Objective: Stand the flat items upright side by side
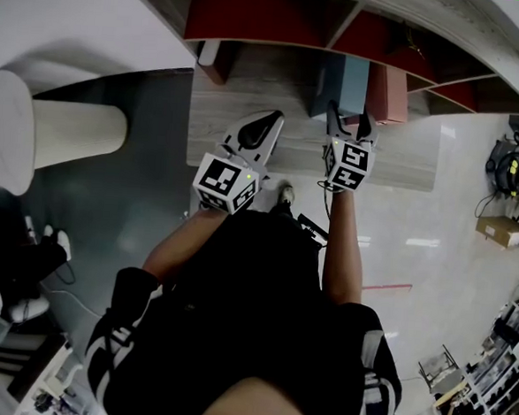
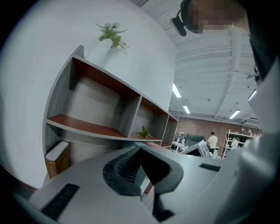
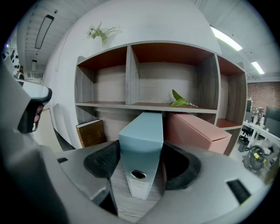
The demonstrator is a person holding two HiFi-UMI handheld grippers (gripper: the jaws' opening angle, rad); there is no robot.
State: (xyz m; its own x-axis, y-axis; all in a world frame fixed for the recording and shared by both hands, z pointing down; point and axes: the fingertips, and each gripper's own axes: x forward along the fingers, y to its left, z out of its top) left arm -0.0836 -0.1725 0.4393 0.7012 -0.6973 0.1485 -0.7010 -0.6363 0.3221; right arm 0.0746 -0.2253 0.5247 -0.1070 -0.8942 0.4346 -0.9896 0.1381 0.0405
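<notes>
Right tongs (image 3: 140, 162) straddle upright blue binder (image 3: 142, 138); pink box (image 3: 197, 133) beside it.

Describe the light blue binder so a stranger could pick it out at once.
Under the lowest shelf of the shelf unit, on the grey wood surface, are three things. The light blue binder is the middle one, between a brown book and a pink box, and alone has a round finger hole in its spine.

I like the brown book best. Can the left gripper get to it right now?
Probably yes. In the left gripper view the brown book sits off to the left with nothing in front of it. The left gripper holds nothing, but its jaws are shut, so they'd need opening first.
</notes>
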